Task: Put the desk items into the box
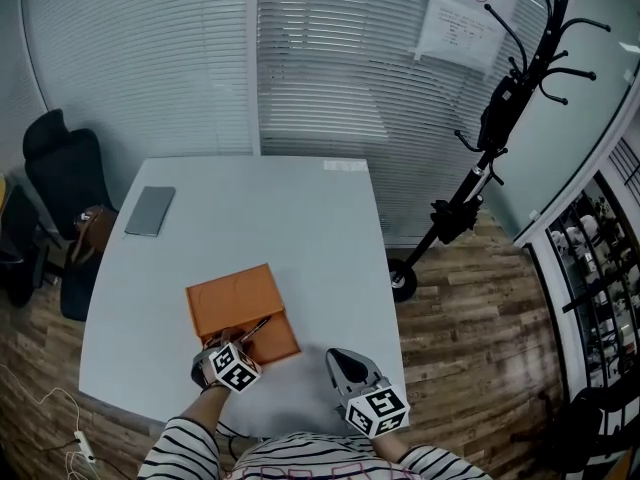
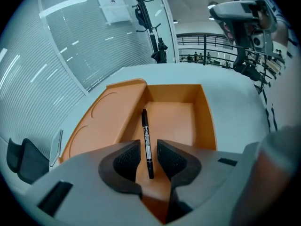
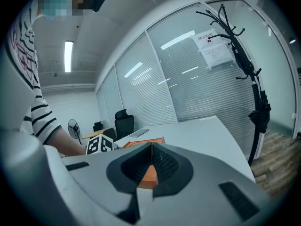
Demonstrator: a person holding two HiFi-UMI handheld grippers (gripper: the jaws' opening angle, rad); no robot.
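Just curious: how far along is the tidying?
Nothing else shows inside the box. The pen is between the left gripper's slightly parted jaws, in or over the box. The right gripper is shut, empty. The flat grey item at the table's far corner remains.

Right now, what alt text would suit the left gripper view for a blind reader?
A black marker sits between the left gripper's slightly parted fingers, above an open orange box on a pale table.
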